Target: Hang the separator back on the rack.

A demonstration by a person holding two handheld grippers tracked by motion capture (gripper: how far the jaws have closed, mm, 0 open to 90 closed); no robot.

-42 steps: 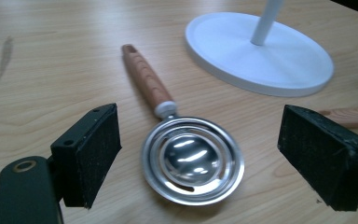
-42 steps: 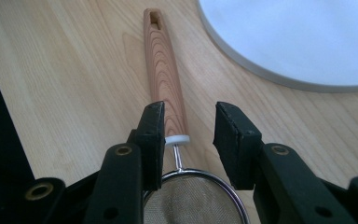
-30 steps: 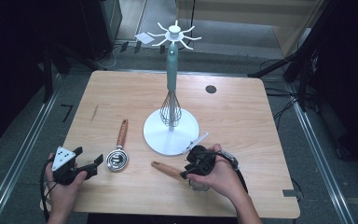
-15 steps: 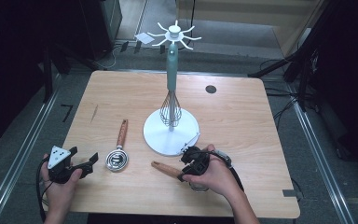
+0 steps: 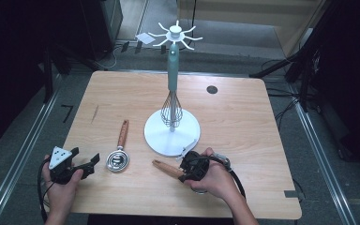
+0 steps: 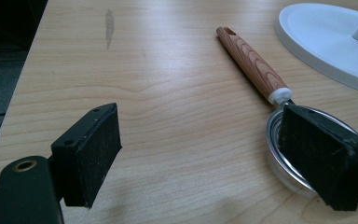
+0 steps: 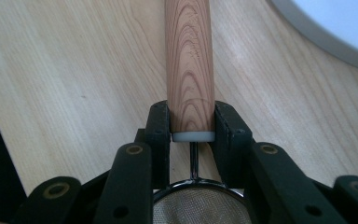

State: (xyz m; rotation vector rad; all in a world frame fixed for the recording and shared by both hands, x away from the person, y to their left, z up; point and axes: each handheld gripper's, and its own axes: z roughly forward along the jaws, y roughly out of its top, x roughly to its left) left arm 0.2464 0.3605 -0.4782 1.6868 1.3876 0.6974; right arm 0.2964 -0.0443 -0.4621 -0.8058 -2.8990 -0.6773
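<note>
The right gripper point(image 7: 192, 122) has just been closing and now pinches the wooden handle of a mesh strainer point(image 7: 189, 65) near the desk's point(image 5: 243, 122) front edge, just beside the white stand point(image 5: 172, 131) holding a whisk point(image 5: 171, 108). The left gripper point(image 6: 200, 154) is spread wide, one pad over a second strainer point(image 5: 118, 159).

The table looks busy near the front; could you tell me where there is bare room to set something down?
On the table, the right side past the white stand base is bare, and so is the far left corner beyond the strainer. The front edge is crowded: left gripper, strainer, and right gripper closed on a wooden handle.
</note>
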